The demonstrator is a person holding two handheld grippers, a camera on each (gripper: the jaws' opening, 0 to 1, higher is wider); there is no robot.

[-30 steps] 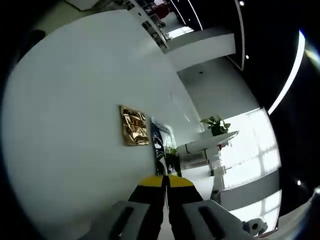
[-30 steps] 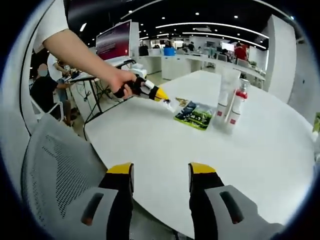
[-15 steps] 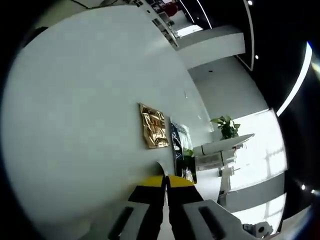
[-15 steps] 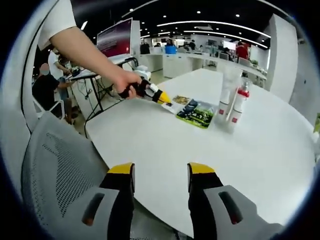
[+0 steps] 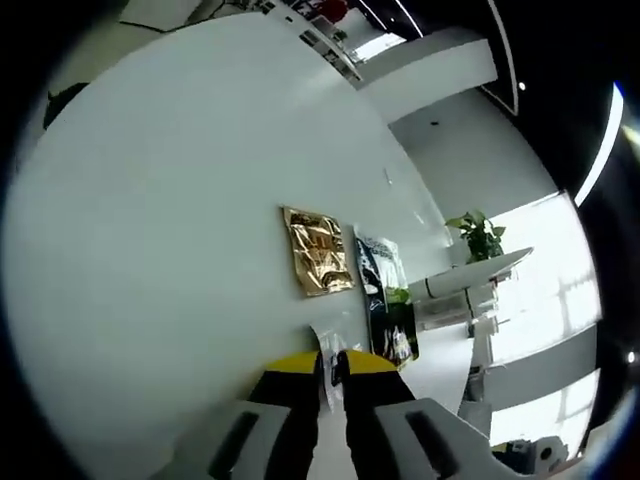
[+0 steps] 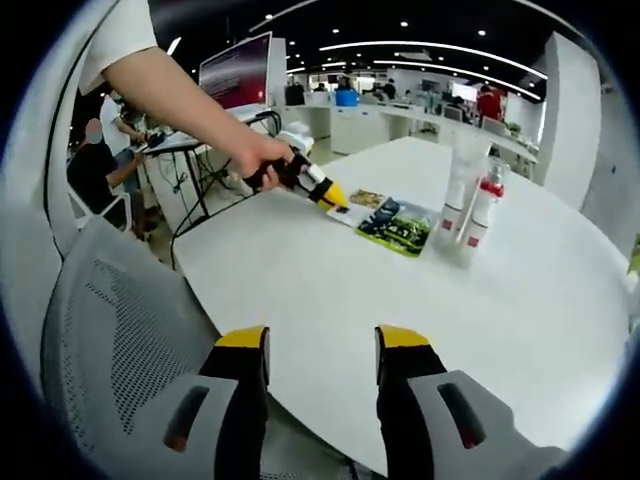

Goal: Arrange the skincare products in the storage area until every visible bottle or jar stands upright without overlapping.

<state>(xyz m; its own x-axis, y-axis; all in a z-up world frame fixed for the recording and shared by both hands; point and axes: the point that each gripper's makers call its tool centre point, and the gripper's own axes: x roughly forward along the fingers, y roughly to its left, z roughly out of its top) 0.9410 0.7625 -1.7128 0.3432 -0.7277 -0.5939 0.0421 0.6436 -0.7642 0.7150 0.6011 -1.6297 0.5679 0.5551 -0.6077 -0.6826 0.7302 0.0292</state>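
In the left gripper view, my left gripper (image 5: 329, 362) lies low over the white round table (image 5: 150, 250), its jaws pinched on the edge of a thin white sachet (image 5: 326, 352). Just beyond lie a gold sachet (image 5: 318, 264) and a dark green sachet (image 5: 386, 302), flat and side by side. The right gripper view shows that left gripper (image 6: 335, 196) in a person's hand, by the sachets (image 6: 398, 222). A tall white tube (image 6: 462, 176) and a red-capped bottle (image 6: 480, 208) stand upright behind them. My right gripper (image 6: 320, 345) hangs open off the table's near edge, holding nothing.
A grey mesh chair back (image 6: 110, 340) sits below my right gripper, against the table's near rim (image 6: 250, 330). Desks, a large screen (image 6: 235, 72) and seated people fill the room behind. A potted plant (image 5: 482, 234) stands beyond the table's far side.
The left gripper has slid closer to the sachets, and the white sachet's edge now sits between its jaws. The right gripper has stayed put and open.
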